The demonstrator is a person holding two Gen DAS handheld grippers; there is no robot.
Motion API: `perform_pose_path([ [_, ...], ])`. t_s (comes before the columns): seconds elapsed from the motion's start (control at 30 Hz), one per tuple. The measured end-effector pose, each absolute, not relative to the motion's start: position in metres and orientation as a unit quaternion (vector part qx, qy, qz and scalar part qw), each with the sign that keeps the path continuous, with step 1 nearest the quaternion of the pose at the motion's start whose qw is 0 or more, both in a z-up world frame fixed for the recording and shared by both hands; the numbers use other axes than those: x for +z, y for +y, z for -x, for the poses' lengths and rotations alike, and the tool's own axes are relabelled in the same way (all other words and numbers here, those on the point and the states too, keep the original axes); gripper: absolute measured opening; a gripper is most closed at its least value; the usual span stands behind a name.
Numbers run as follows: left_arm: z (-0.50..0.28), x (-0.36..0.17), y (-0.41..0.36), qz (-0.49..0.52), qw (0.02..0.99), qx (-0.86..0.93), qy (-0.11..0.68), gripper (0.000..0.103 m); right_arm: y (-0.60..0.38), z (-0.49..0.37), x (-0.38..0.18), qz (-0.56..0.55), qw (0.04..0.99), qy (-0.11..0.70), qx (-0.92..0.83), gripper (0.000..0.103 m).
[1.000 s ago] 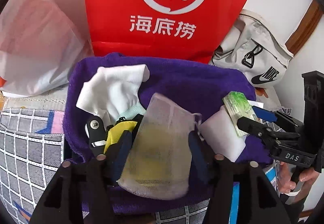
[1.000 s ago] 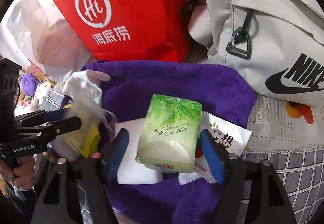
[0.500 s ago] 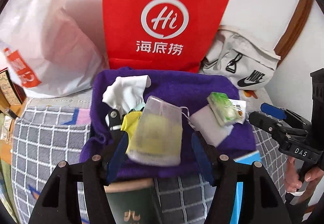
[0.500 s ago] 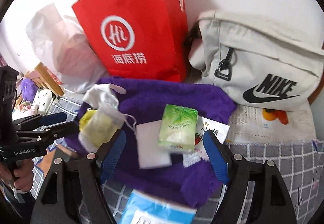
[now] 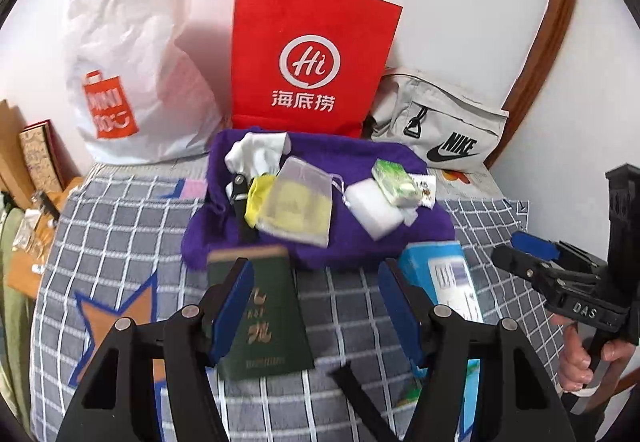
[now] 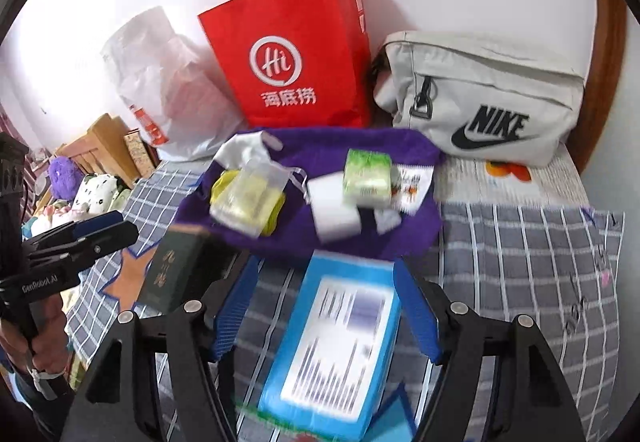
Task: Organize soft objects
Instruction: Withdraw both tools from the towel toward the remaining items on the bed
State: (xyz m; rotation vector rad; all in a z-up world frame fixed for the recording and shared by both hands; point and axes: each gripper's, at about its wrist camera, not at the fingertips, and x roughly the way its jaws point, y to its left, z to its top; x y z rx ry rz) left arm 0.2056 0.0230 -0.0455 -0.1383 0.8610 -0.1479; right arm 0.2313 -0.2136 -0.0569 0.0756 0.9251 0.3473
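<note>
Left wrist view. We see a bed covered by a grey checked sheet [image 5: 120, 226] with an orange star, set against a white wall [image 5: 460, 2]. Along the wall stand a white plastic bag [image 5: 132, 54], a red paper bag [image 5: 308, 58] and a pale sling bag [image 5: 444, 126]. A purple towel [image 5: 360, 242] lies spread in front of them, carrying the soft things: a white cloth [image 5: 256, 154], a mesh pouch [image 5: 298, 206] with a yellow filling, a white sponge block [image 5: 374, 208] and a green tissue pack [image 5: 394, 182] lying on the block. The left gripper [image 5: 314, 302] hangs above the sheet, jaws apart and empty; a dark green booklet [image 5: 264, 326] lies below its left finger and a blue packet [image 5: 448, 282] lies past the right one.

Right wrist view. Same bed, wall and bags; a wooden bed frame and plush toys show at far left. We note the towel [image 6: 400, 234] lies well ahead with its load untouched. The right gripper [image 6: 324, 310] has its jaws closing with nothing held; the blue packet [image 6: 340, 346] lies on the sheet underneath, blurred. The left gripper [image 6: 100, 230] appears at the left edge, in a hand [image 6: 44, 342].
</note>
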Motion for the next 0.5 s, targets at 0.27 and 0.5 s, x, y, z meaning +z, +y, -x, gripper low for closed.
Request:
perform_pose_path([
  [0.27,-0.157,-0.06,0.028,0.085,0.896,-0.066,0.431,0.063,-0.225,-0.17,-0.063,-0.034,0.885,0.434,0.165,0.071],
  [0.5,-0.123,-0.091,0.03,0.103,0.888,-0.063,0.444,0.063,-0.239,-0.134,-0.103,-0.016,0.881,0.45,0.146,0.057],
])
